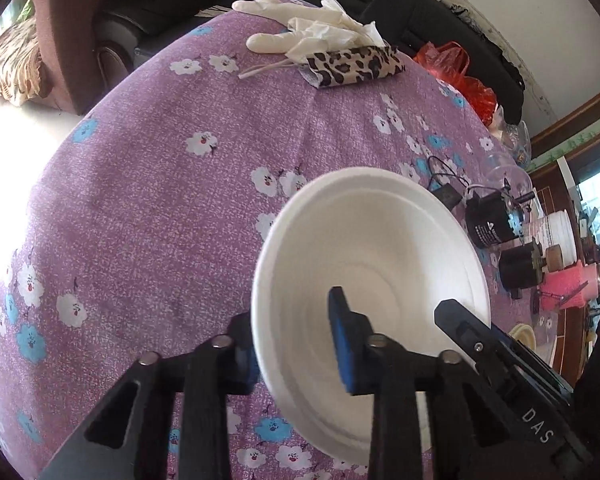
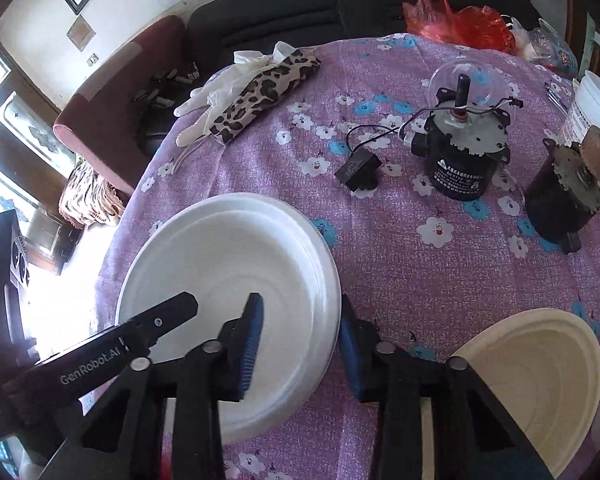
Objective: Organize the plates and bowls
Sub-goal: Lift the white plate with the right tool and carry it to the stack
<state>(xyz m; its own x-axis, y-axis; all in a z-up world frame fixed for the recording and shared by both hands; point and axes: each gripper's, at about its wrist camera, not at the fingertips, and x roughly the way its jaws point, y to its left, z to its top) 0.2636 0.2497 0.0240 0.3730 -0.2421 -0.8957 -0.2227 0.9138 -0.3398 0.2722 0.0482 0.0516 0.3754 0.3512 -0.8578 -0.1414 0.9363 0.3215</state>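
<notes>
gripping opposite rims of one white bowl (image 1: 372,304), both tongs are clenched on it: the left tongs (image 1: 296,354) pinch the bowl's left wall, one blue pad inside and one outside, and the right tongs (image 2: 300,344) clamp the far rim the same way, with a pad in the well and the other against the outer wall. the bowl sits low over the purple flowered cloth of the table (image 1: 140,200), and whether it is still resting on the cloth or just lifted cannot be told. just beside it, at the near right edge of the right wrist view, lies a cream plate (image 2: 540,380), likely the next piece to sort. to do this step well, i would keep both grips even and the bowl level, since a thin foam-like wall can buckle or slip if one side pulls harder; lifting straight and steering clear of the clutter beyond would be wise. further back stand a black motor (image 2: 460,160) with its wired capacitor (image 2: 358,168), a second dark motor (image 2: 560,200), a white tub (image 2: 592,108), then a leopard-print pouch (image 2: 260,92), white gloves (image 1: 312,28) and a red bag (image 2: 460,16) at the far edge. readable writing: "genrobot.ai" and "das" on the tongs' bodies; the motor label is too small to read.
</notes>
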